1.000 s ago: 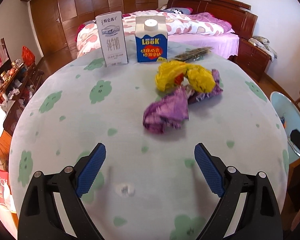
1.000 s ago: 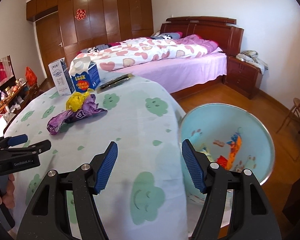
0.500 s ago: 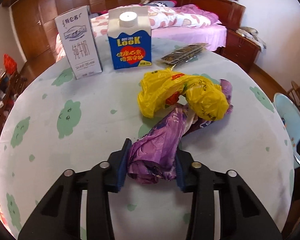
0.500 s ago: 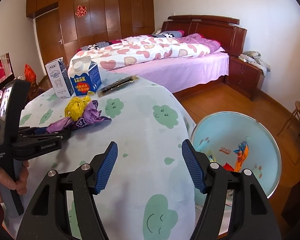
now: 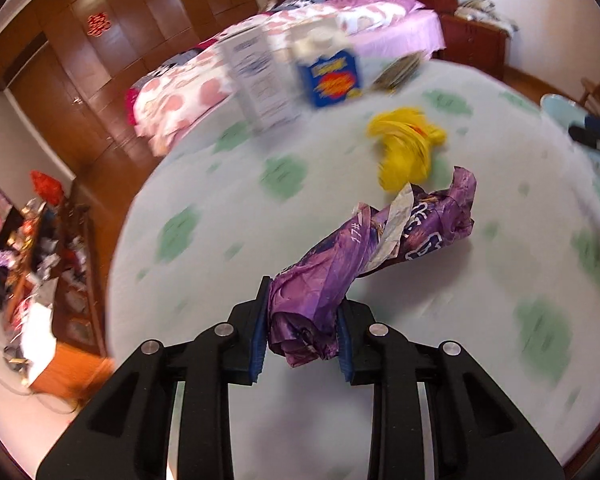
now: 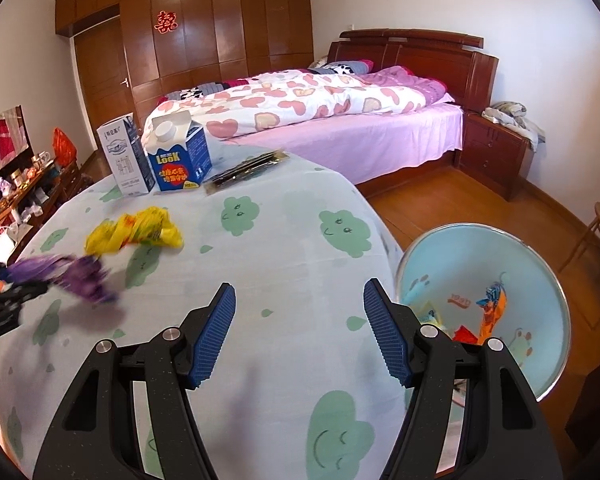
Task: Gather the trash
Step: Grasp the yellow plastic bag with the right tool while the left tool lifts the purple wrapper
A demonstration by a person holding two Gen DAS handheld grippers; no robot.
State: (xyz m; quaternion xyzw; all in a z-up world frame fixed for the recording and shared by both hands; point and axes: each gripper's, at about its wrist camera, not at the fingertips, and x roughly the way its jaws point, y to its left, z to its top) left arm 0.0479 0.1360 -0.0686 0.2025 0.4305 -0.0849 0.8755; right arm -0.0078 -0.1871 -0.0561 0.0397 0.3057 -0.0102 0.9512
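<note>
My left gripper point(image 5: 302, 320) is shut on a crumpled purple wrapper point(image 5: 380, 248) and holds it above the table point(image 5: 220, 208); the wrapper also shows blurred in the right wrist view point(image 6: 72, 274). A crumpled yellow bag point(image 5: 408, 148) lies on the table beyond it, also in the right wrist view point(image 6: 136, 230). My right gripper point(image 6: 300, 332) is open and empty over the table's right edge. A light blue trash bin point(image 6: 488, 300) with some trash inside stands on the floor to its right.
A white carton point(image 6: 126, 160), a blue LOOK carton point(image 6: 178, 160) and a dark flat packet point(image 6: 248, 170) stand at the table's far side. A bed point(image 6: 340, 120) and a nightstand point(image 6: 496, 152) are behind. A cluttered sideboard point(image 5: 40, 272) is at the left.
My left gripper closed on the purple wrapper, lifted it away from the yellow bag and is swinging; the view is blurred. My right gripper barely moved.
</note>
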